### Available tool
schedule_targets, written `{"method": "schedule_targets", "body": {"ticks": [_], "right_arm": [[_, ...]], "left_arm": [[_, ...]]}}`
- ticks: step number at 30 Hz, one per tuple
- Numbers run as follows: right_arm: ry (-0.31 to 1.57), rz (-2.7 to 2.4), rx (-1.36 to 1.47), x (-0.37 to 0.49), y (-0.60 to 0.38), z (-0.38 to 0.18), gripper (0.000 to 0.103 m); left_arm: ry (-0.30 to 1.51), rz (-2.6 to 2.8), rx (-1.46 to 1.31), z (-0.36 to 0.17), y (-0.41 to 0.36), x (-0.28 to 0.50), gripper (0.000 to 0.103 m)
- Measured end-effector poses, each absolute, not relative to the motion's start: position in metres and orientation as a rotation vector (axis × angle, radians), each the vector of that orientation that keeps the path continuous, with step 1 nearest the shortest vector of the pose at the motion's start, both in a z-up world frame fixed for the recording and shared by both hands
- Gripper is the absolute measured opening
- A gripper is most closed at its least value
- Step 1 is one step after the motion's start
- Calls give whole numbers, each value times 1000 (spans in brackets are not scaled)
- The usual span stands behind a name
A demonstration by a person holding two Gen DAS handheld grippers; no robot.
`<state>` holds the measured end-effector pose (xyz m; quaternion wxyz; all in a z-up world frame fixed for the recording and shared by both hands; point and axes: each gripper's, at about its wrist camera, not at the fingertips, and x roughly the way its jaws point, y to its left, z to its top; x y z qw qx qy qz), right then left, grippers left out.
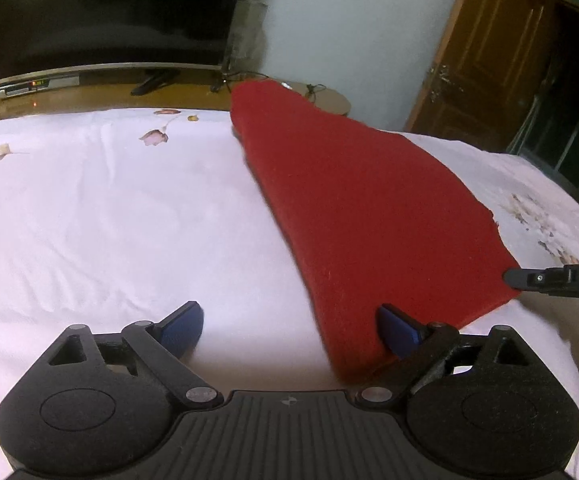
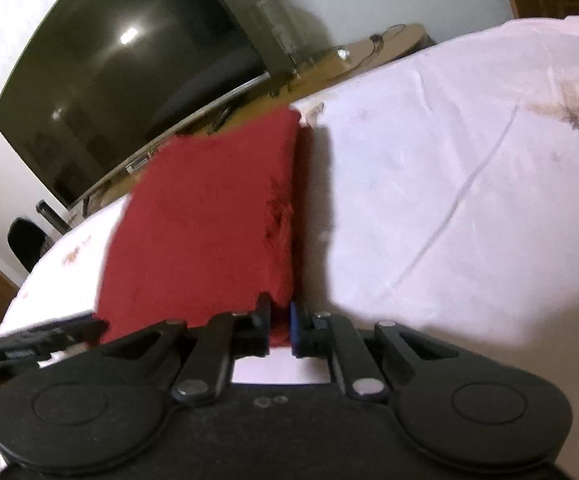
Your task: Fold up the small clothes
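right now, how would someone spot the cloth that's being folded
Find the bed with its white flowered sheet, in front of the big dark tv. The red cloth lies folded on it, the only solid red thing there, with the right gripper shut on its near edge.

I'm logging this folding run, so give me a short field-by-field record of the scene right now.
surface: bed sheet, white with flower print
garment: red cloth, lying on the sheet
left hand-held gripper: open, near corner of the cloth between its fingers, not pinched
right hand-held gripper: shut on the cloth's near edge
background: dark television, wooden door
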<state>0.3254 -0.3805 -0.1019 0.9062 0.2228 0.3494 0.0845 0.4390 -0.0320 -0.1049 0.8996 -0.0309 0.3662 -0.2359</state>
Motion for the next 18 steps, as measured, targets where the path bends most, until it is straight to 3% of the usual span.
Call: {"method": "schedule_targets", "body": {"ticks": [6,10,18], "right_arm": [[664,169,431,320,-377,-82,18],[623,160,407,331,-373,-69,35],[627,133,366,367,-368,-76,37]], "left_arm": [[697,-470,-85,-75,-31,435,94],[701,-465,-114,-72,-41,449,94],[771,-421,-101,-86,-58,470,94]]}}
